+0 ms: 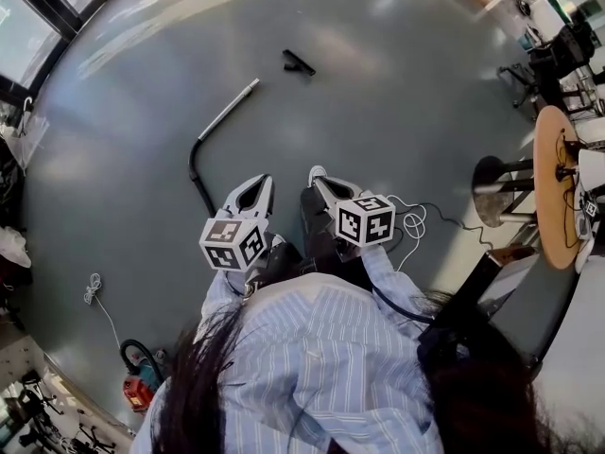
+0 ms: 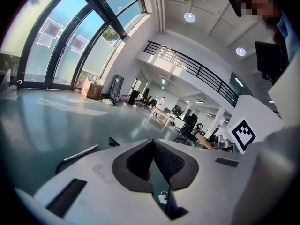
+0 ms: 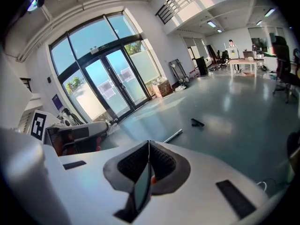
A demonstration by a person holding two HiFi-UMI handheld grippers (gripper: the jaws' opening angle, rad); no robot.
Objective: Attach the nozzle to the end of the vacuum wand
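1. Both tongs were closed and empty: the left gripper [image 1: 265, 182] and the right gripper [image 1: 315, 171] each had their jaws pressed together with nothing between them. Arriving at a part that way would probably knock it aside instead of taking it.
2. The nozzle [image 1: 299, 62] lay on the grey floor [image 1: 397, 93], well apart from both grippers and a little beyond the open end of the vacuum wand [image 1: 227, 113]. It looked small and low, so a hasty pinch could likely skid it across the glossy surface.
3. The wand also lay flat on the floor, its far end pointing toward the nozzle. A smooth round tube would probably roll or slip between 2 narrow pads unless it was gripped squarely.
4. The black hose [image 1: 194, 165] curved off the wand's near end; lifting the wand could drag it and twist the tip off line, so the nozzle might jam or seat crooked.
5. A white cable [image 1: 413, 223] lay near the person's feet and could snag a step forward.
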